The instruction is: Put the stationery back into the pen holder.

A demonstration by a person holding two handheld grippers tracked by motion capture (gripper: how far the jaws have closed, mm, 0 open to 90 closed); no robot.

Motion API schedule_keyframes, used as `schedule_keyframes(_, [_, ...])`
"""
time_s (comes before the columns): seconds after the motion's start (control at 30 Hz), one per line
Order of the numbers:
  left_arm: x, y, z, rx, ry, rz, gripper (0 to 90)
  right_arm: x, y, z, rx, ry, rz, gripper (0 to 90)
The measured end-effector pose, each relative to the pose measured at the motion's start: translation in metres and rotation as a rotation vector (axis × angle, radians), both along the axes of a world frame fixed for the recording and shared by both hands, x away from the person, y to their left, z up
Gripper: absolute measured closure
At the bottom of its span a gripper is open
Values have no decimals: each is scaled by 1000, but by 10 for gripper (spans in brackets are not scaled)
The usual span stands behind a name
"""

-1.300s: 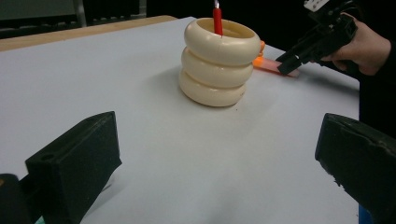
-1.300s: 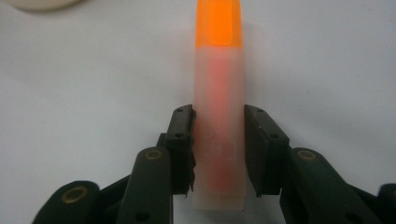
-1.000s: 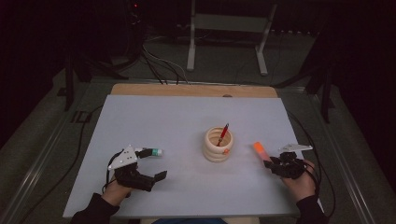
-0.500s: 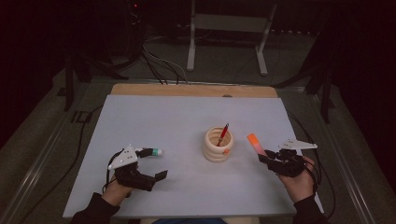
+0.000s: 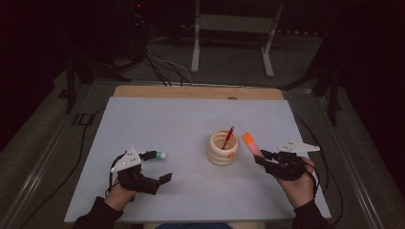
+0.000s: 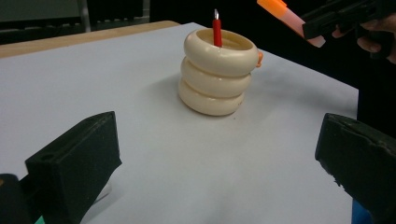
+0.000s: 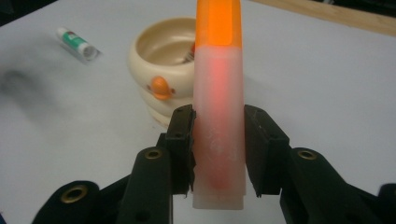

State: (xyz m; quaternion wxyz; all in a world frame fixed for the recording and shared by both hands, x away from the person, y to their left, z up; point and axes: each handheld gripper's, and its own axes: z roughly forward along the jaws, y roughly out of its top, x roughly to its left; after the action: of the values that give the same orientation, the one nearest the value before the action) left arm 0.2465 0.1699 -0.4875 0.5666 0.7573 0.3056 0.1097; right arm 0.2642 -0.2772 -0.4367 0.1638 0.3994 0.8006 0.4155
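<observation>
Right gripper view puts the highlighter (image 7: 218,93) dead centre: a translucent pink barrel with an orange cap, clamped between the two black pads of the right gripper (image 7: 218,149) low on its barrel, cap end pointing away toward 12 o'clock. Beyond the cap, at about 11 o'clock, sits the cup (image 7: 168,70), a cream ringed pot with a small orange duck face on its side and a red pen leaning inside. Farther off at 10 o'clock a small white and green tube (image 7: 77,43) lies flat on the surface (image 7: 327,93).

From the high view, the highlighter (image 5: 251,144) is held off the surface, tilted with its cap toward the cup (image 5: 223,149), which stands just beside it at 9 o'clock. The red pen (image 5: 228,137) already stands in the cup. The left gripper (image 5: 160,167) rests low at 8 o'clock from the cup, its jaws wide with nothing between them, the tube (image 5: 156,155) just beside it.

The step in hand looks like carrying the highlighter to the cup. The next move likely calls for lifting it over the rim, tipping it more upright, clearing the pen, then loosening the grip.
</observation>
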Motion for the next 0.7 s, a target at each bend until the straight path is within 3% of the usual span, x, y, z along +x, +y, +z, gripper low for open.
schedule_keyframes(0.7, [-5, -29, 23, -34, -17, 10, 5, -3, 61, 0, 38, -7, 172, 647])
